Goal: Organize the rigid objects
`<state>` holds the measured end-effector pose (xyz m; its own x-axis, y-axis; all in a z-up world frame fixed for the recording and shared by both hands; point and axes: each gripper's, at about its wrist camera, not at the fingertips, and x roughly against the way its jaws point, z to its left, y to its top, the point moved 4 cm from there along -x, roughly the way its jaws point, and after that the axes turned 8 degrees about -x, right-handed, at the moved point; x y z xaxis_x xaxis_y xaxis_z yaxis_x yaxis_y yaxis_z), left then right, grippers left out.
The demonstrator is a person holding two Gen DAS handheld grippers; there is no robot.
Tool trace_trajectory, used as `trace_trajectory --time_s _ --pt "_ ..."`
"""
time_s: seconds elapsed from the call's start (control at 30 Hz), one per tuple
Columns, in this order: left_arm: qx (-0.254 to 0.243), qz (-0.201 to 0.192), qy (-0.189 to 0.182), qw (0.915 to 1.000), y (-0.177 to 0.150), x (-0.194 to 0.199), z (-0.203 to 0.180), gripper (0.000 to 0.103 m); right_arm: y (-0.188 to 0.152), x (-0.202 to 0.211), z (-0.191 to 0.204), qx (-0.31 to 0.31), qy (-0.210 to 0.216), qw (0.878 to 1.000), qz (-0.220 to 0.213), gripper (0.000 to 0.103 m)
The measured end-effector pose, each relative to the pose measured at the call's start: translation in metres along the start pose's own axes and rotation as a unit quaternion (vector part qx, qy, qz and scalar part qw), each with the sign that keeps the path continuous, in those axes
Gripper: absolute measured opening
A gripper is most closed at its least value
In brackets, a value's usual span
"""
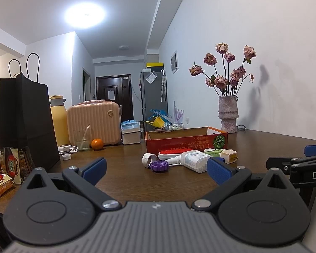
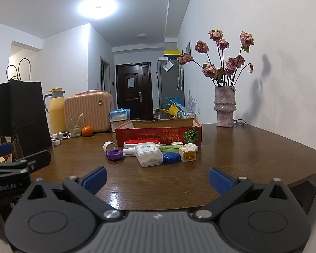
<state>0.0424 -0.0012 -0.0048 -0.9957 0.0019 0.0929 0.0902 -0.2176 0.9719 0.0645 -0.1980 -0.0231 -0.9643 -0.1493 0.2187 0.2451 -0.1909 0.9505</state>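
poised low at the desk (image 2: 252, 147) edge, left claw (image 1: 157, 168) and right claw (image 2: 158, 178) both spread wide and empty, facing small rigid objects (image 2: 149, 154) clustered just before the open red box (image 2: 158, 133), likely their destination.

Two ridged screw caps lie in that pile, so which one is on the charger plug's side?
The blue cap, touching the white charger plug. The purple cap lies at the pile's opposite end, beside the white ring.

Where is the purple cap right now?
In both views the purple cap lies on the table at the left end of the clutter, by the white ring, before the red box.
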Motion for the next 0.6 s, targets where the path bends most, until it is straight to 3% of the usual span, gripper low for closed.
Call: trace_trajectory --time_s 0.6 --pt "-0.004 0.006 -0.014 0.9999 -0.0017 -0.0025 -0.0005 0.103 -0.0001 -0.0008 0.0001 -0.001 0.0 1.0 0.0 0.103"
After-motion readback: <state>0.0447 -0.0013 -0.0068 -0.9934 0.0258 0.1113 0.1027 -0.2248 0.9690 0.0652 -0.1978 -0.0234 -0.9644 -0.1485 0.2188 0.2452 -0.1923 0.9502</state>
